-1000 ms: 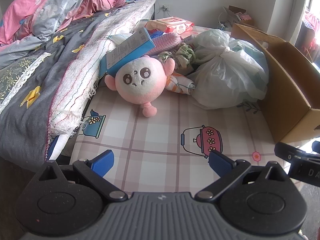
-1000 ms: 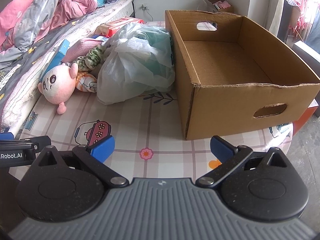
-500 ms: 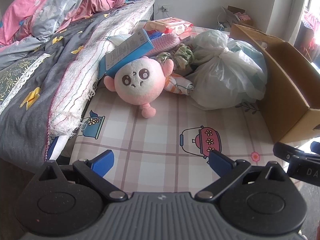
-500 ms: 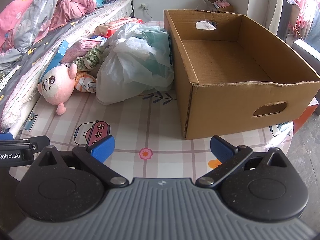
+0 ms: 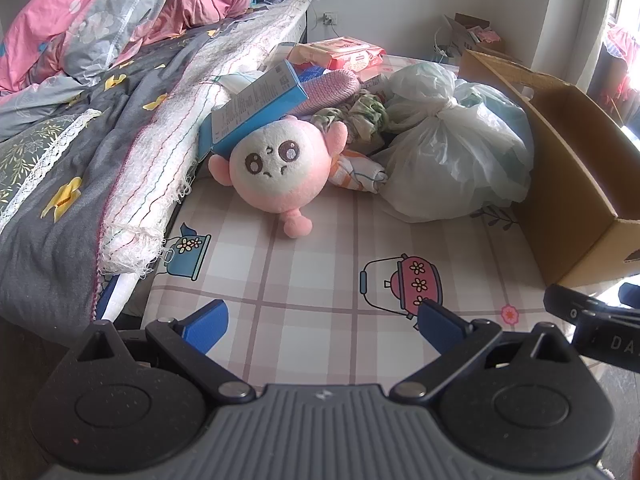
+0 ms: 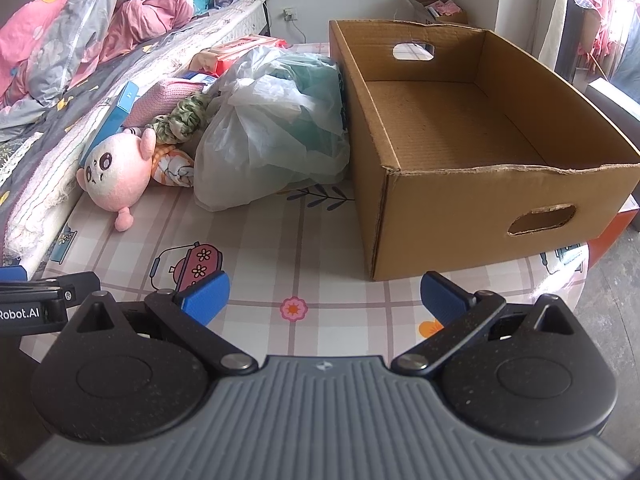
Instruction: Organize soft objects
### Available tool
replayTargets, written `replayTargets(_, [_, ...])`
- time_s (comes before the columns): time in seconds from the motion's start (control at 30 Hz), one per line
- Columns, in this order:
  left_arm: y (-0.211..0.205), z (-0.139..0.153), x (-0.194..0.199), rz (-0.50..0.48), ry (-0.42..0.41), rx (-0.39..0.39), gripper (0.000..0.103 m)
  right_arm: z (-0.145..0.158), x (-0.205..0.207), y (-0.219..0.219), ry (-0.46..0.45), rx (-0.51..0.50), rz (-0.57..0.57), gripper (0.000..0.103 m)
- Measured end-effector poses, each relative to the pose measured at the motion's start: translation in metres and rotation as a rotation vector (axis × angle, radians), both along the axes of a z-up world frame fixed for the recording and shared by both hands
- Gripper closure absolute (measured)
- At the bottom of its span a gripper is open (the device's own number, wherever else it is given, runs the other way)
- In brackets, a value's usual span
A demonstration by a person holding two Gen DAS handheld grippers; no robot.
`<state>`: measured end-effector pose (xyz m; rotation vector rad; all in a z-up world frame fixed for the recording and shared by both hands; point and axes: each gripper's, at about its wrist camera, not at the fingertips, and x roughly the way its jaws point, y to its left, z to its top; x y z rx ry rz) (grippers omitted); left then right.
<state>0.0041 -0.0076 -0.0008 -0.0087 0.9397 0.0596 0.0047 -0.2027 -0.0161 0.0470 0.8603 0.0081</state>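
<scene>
Soft objects heaped on checked desk cloth [image 6: 280, 240]: open brown cardboard box [image 6: 460, 184] beside knotted white plastic bag [image 6: 264, 136], round pink plush doll [image 5: 276, 168] under blue carton [image 5: 256, 108], left gripper [image 5: 322, 322] and right gripper [image 6: 324, 294] both low at near edge, jaws wide, holding nothing.

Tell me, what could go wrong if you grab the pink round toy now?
1. A blue box leans on top of the pink plush toy; pulling the toy out could make the box slide down.
2. A striped cloth is tucked against the toy, so the open left gripper might drag it along.
3. The tied plastic bag sits between the toy and the empty cardboard box, so the toy may bump it on the way.
</scene>
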Motion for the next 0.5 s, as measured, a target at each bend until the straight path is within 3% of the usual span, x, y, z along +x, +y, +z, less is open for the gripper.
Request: replayTargets(0.5, [0.0076,0.0005,-0.0008,0.008,-0.003,-0.002,0.002,0.0001,0.0005,0.0026,-0.004,-0.005,0.004,0.001])
